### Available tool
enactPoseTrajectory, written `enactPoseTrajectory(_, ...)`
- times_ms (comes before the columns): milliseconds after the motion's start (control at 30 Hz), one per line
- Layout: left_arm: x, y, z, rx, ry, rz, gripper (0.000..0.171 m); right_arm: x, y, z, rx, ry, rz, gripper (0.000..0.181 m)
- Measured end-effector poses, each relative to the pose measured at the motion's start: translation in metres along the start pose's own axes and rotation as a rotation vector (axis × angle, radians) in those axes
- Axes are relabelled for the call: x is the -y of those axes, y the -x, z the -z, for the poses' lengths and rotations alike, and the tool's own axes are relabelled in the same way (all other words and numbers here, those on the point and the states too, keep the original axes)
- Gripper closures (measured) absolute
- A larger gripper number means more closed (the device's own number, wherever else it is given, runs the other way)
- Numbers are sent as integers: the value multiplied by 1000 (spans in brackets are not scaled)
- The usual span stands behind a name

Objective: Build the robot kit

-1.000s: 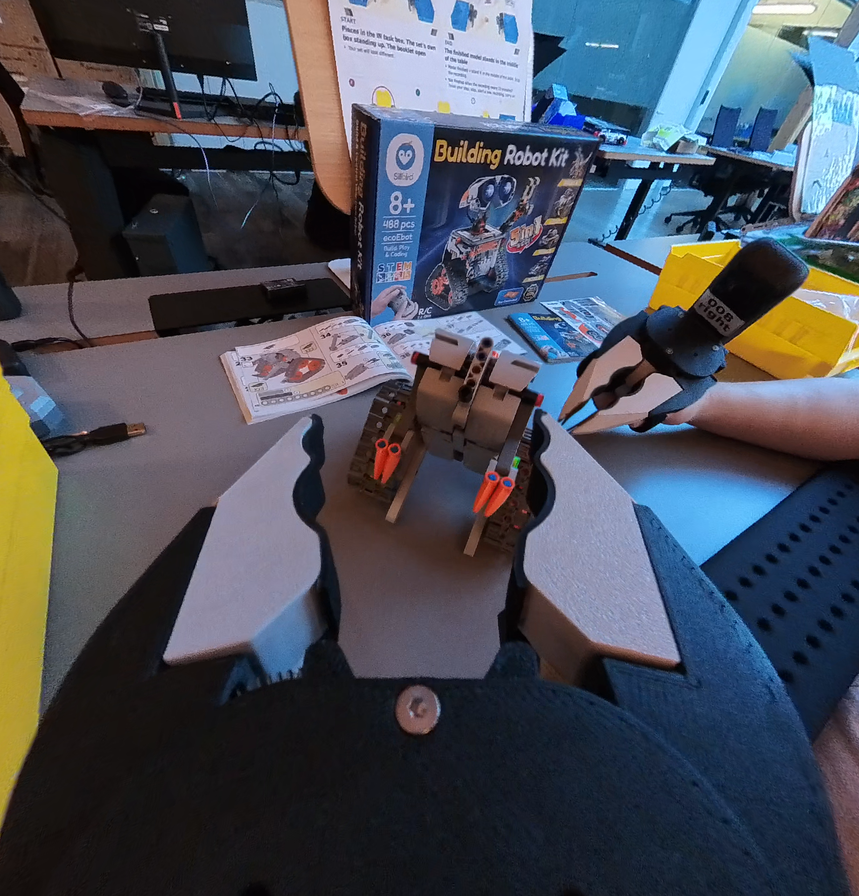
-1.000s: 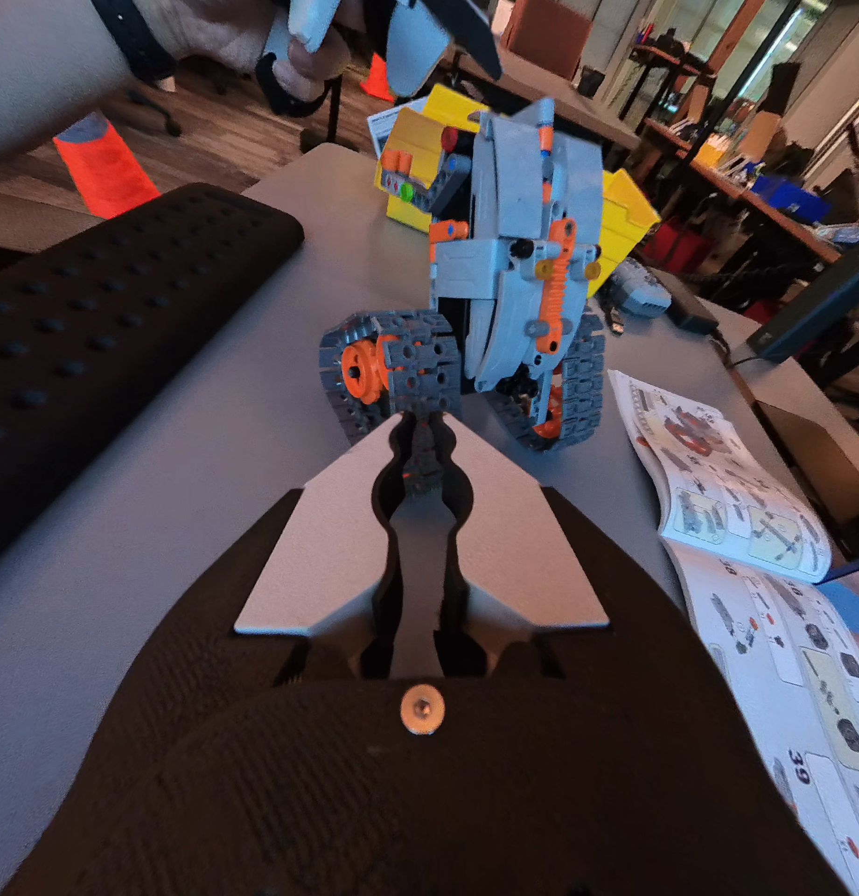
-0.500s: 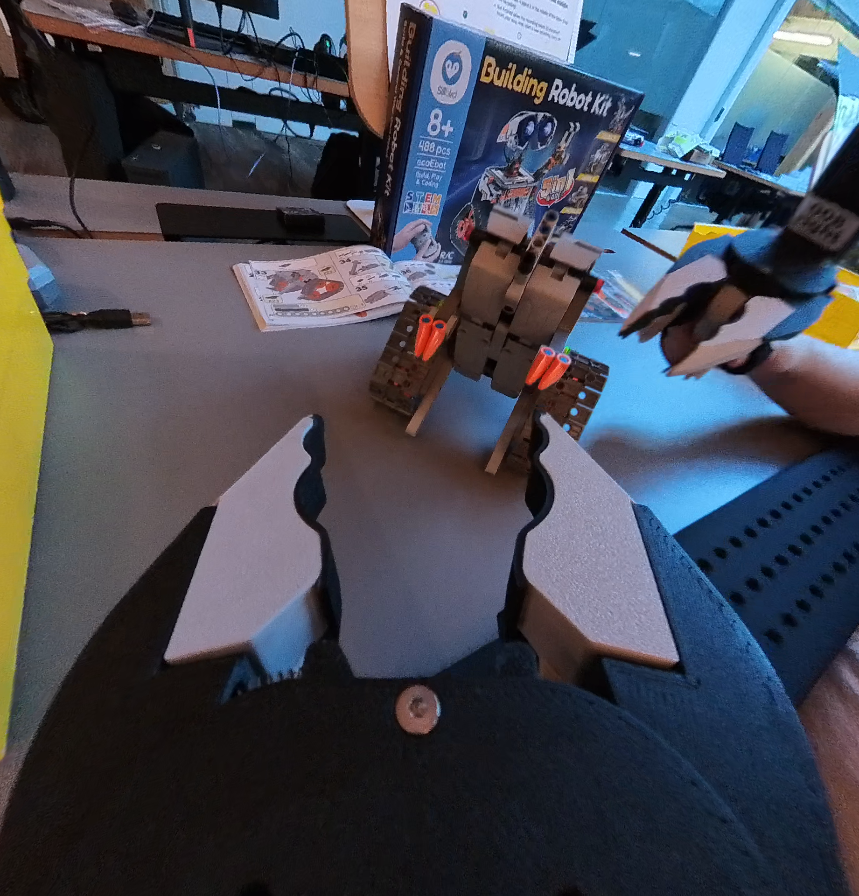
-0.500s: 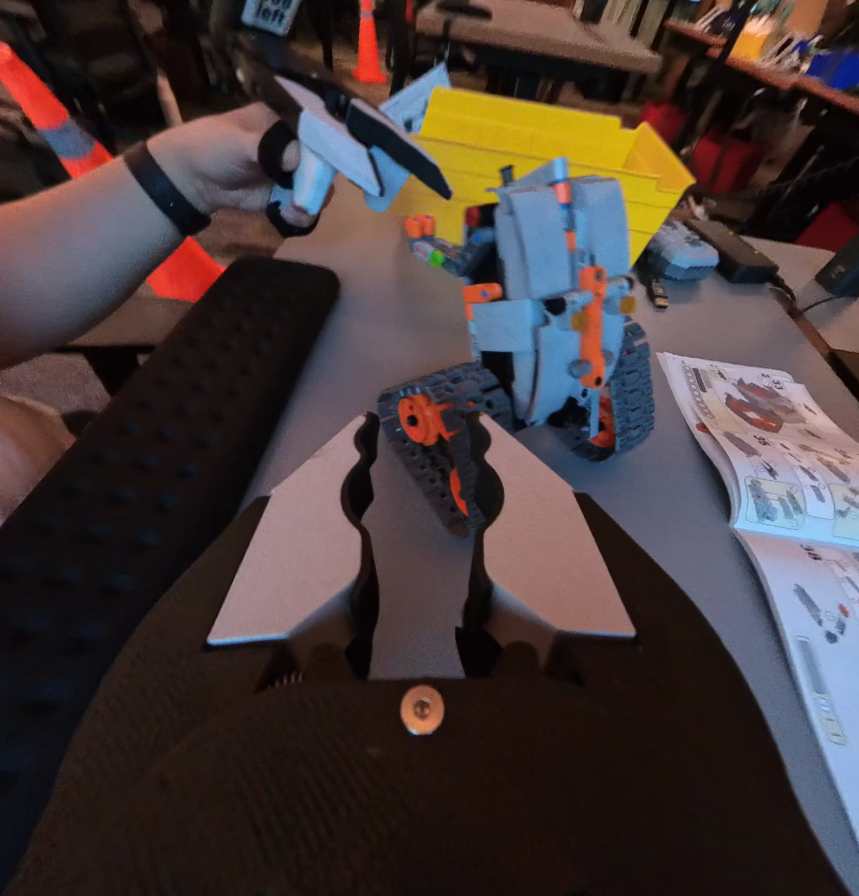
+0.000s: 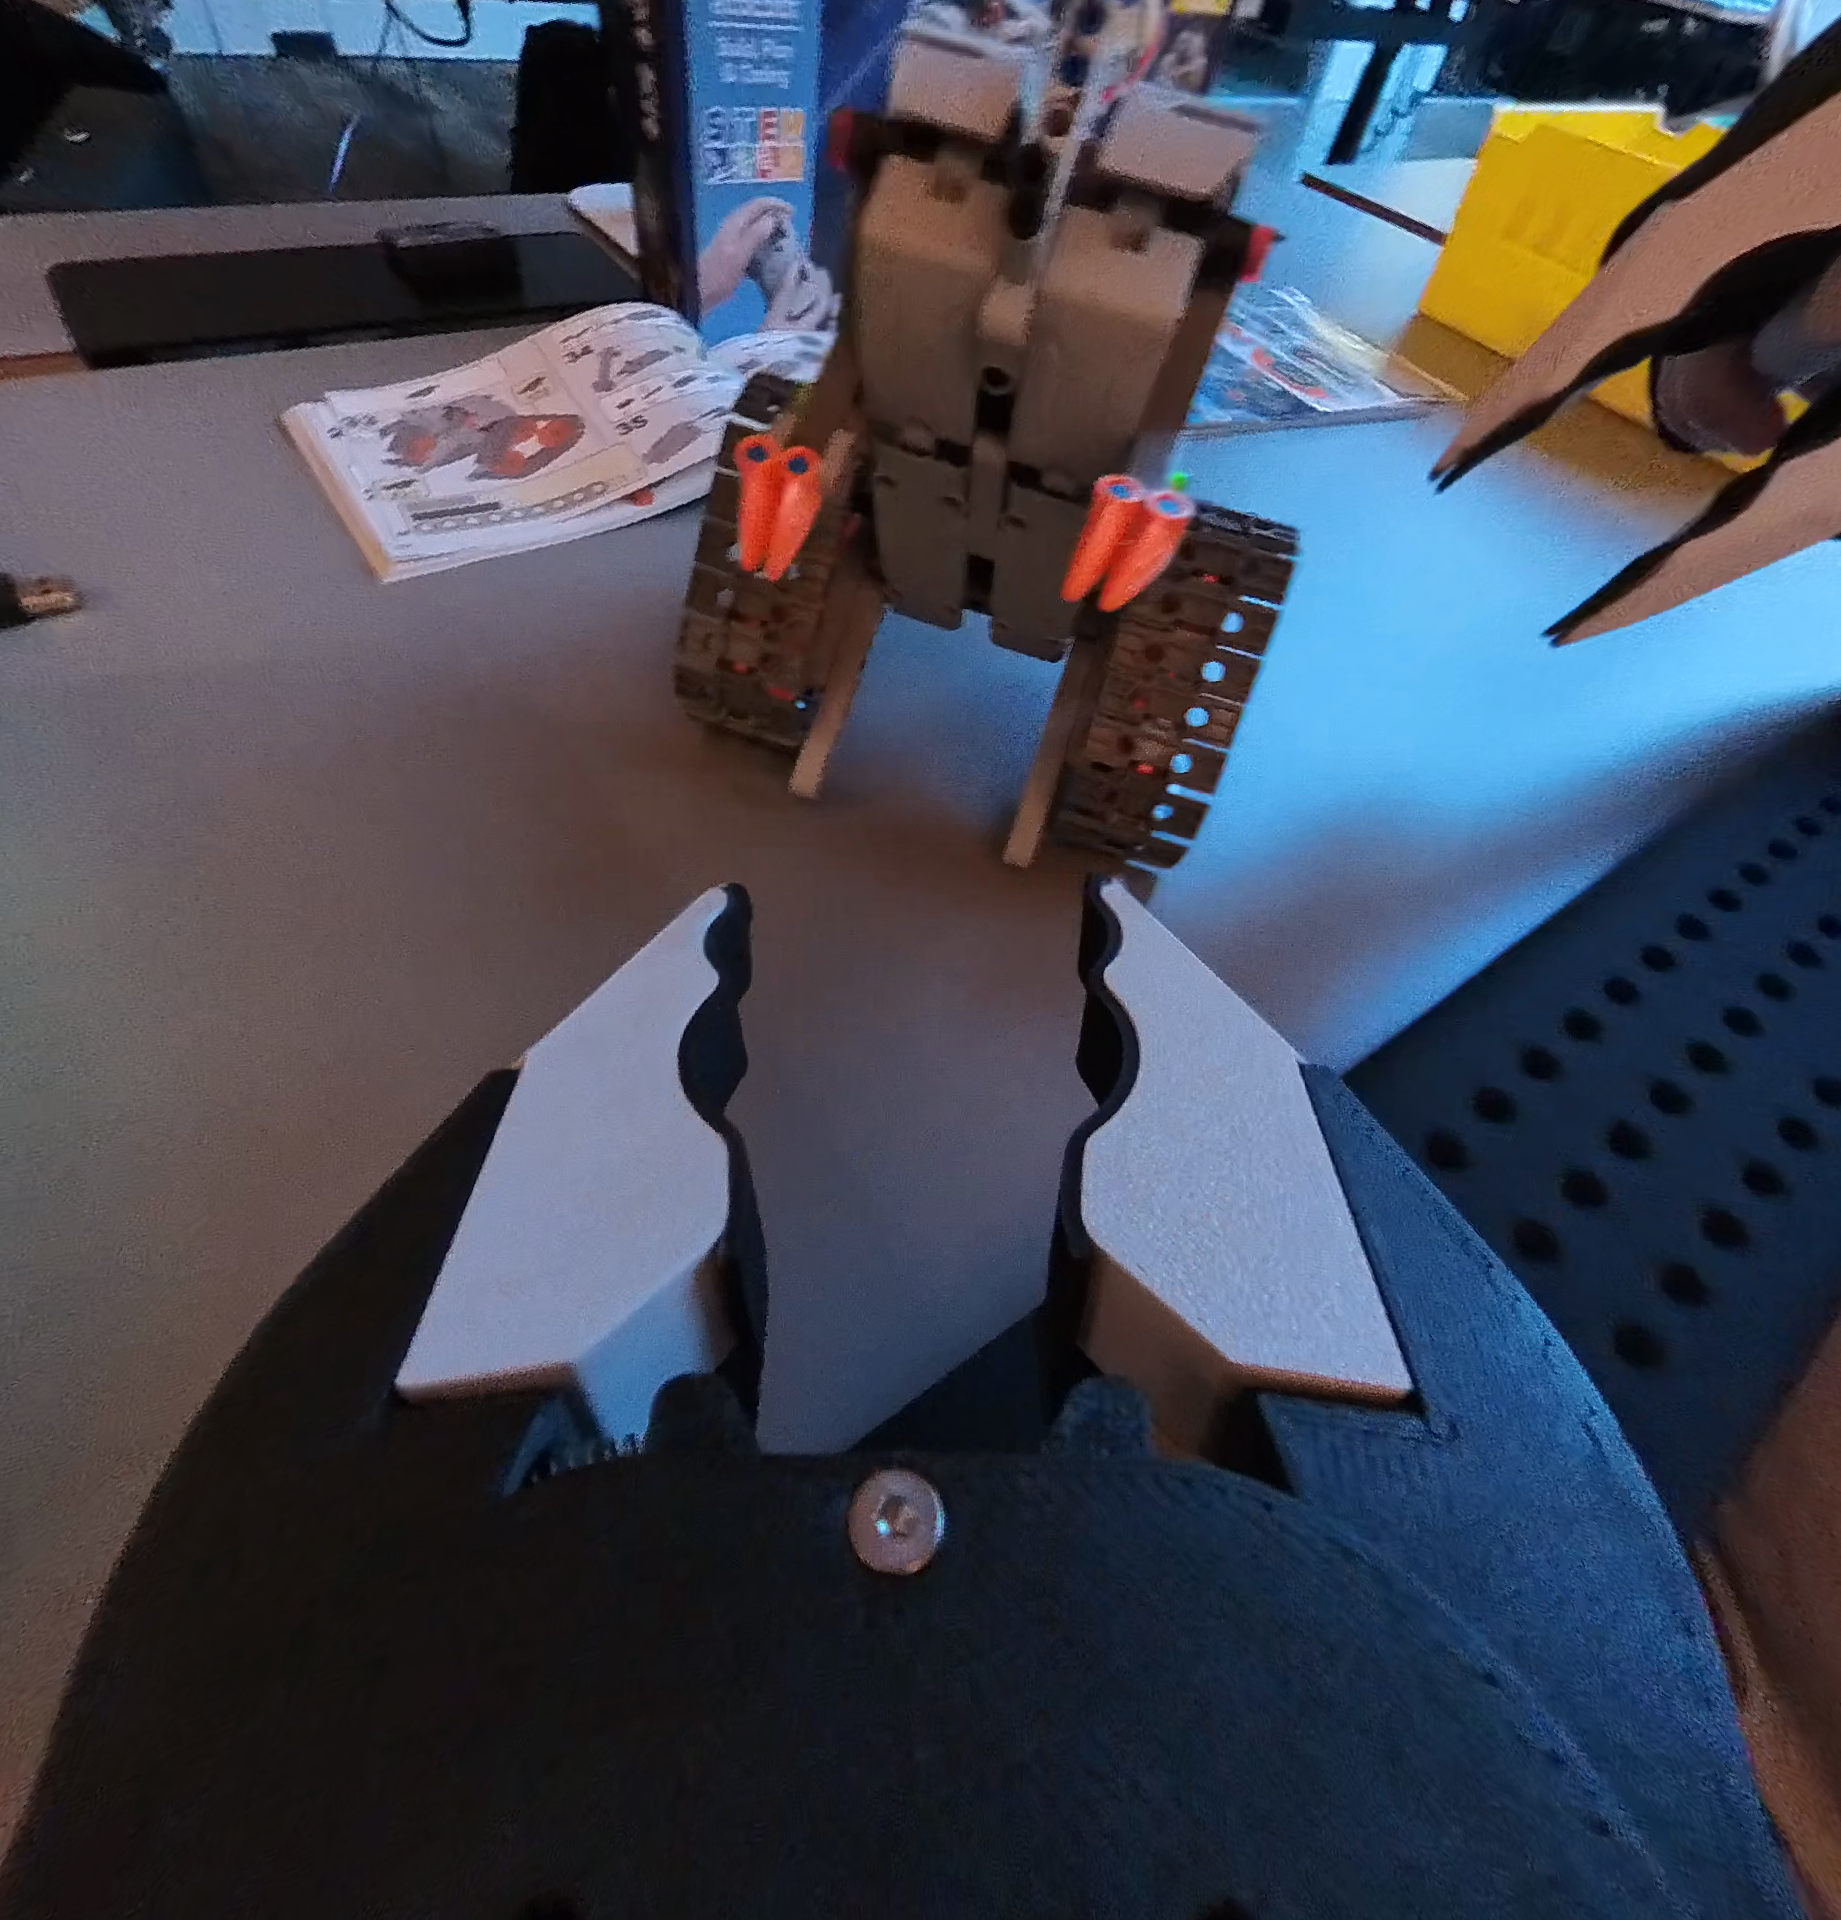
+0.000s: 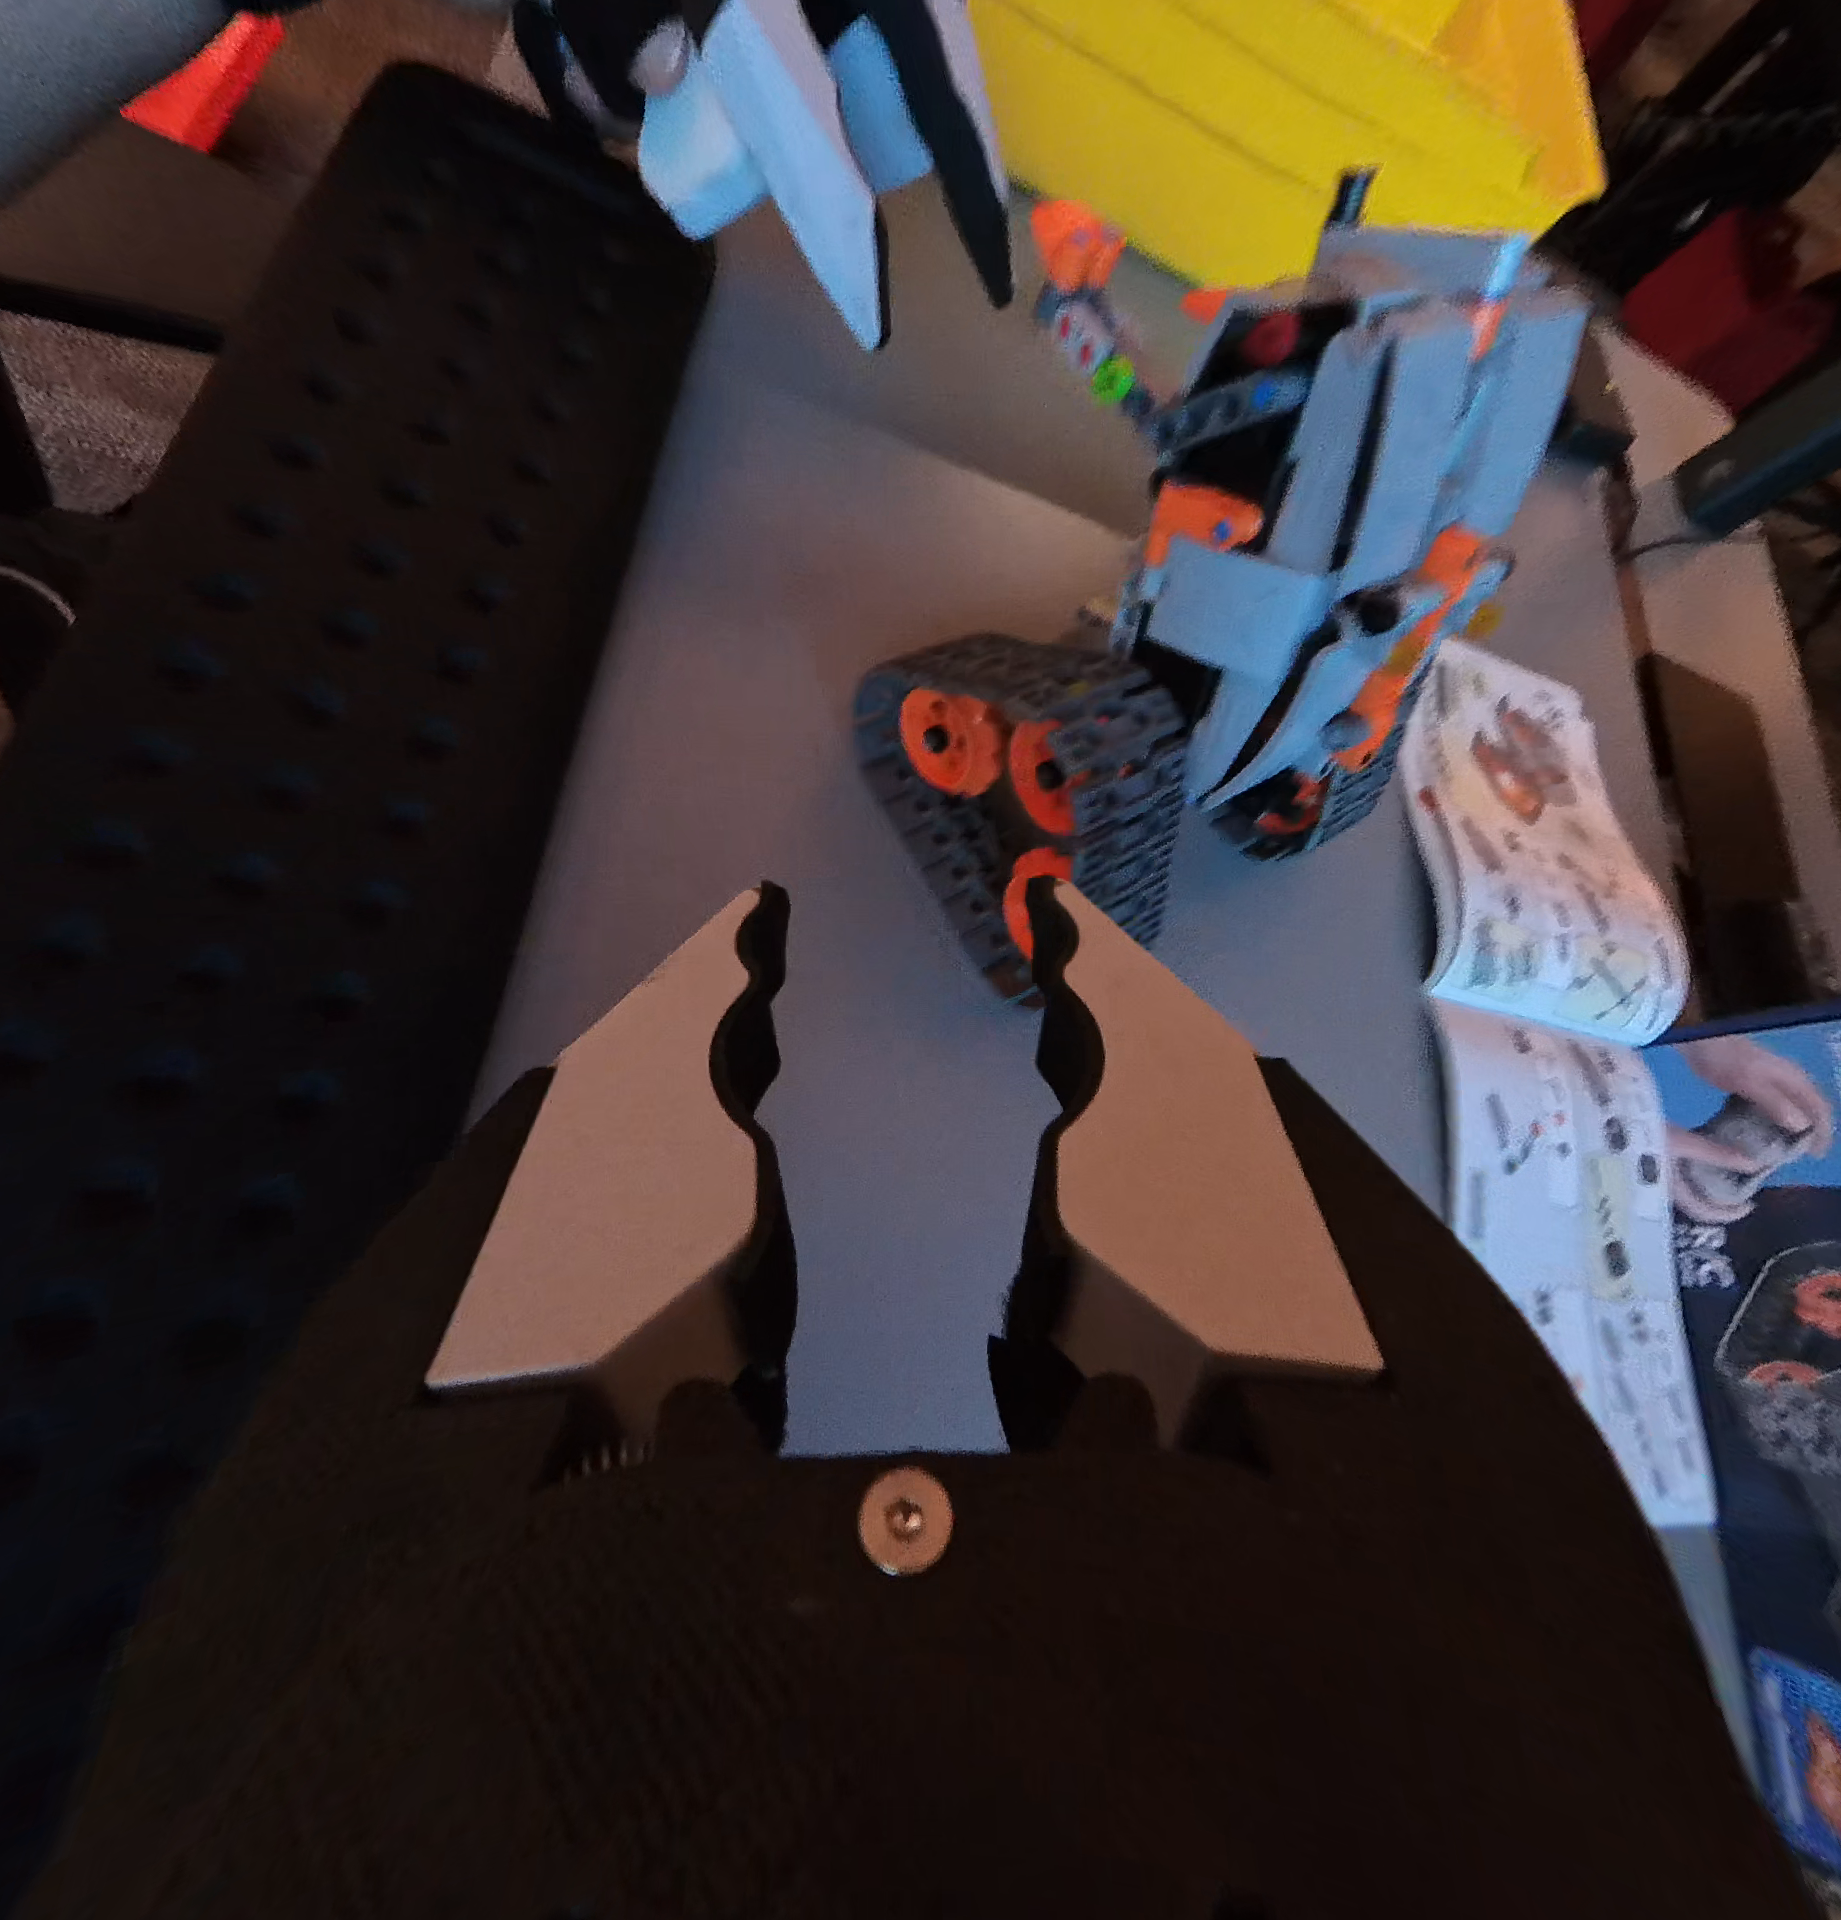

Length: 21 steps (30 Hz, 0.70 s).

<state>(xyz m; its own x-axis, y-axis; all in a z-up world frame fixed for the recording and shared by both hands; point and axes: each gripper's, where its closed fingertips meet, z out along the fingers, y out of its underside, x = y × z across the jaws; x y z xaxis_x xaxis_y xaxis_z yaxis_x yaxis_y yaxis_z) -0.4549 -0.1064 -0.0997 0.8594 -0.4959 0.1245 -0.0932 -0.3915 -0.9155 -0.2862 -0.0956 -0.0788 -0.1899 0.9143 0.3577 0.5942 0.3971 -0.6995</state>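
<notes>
A grey brick-built robot model [image 5: 999, 416] with dark tracks and orange parts stands on the grey table [image 5: 272, 831]. My left gripper [image 5: 914, 894] is open and empty, low over the table just in front of the model and not touching it. My right gripper [image 6: 908, 894] is open and empty; its right fingertip is next to the orange wheel of the model's near track [image 6: 999, 790]. The model [image 6: 1331, 540] leans in that blurred view. The right gripper also shows in the left wrist view [image 5: 1492, 556], and the left gripper in the right wrist view [image 6: 931, 312].
A black perforated mat [image 5: 1643, 1091] lies along the table's near side. An open instruction booklet [image 5: 500, 436] and the blue kit box [image 5: 750, 135] sit behind the model. Yellow bins [image 5: 1560, 208] [image 6: 1259, 114] stand at the table ends. A USB plug [image 5: 22, 601] lies at the left. The grippers' ends are close to 20 cm from one another.
My right gripper went from nearly shut at the model's track to open and drew back a little. My left gripper dropped lower and its jaws narrowed slightly.
</notes>
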Motion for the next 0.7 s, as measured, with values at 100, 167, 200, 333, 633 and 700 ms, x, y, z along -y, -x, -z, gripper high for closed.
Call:
enactPoseTrajectory(100,4,-17,-1,-34,1,-33,108,-8,27,6,2,27,-49,132)
enactPoseTrajectory(167,7,-28,-2,-51,-9,-56,106,-9,48,15,-3,25,-81,132)
enactPoseTrajectory(200,8,-31,-4,-48,-17,-66,107,-10,55,21,-18,39,-103,132)
enactPoseTrajectory(333,6,-23,-14,37,1,-56,107,3,57,42,-181,-88,-244,134)
enactPoseTrajectory(633,19,-5,-22,49,-56,30,104,-26,3,23,-259,15,-188,150)
enactPoseTrajectory(700,28,-7,-15,37,-127,18,103,-24,7,19,-260,-26,-179,146)
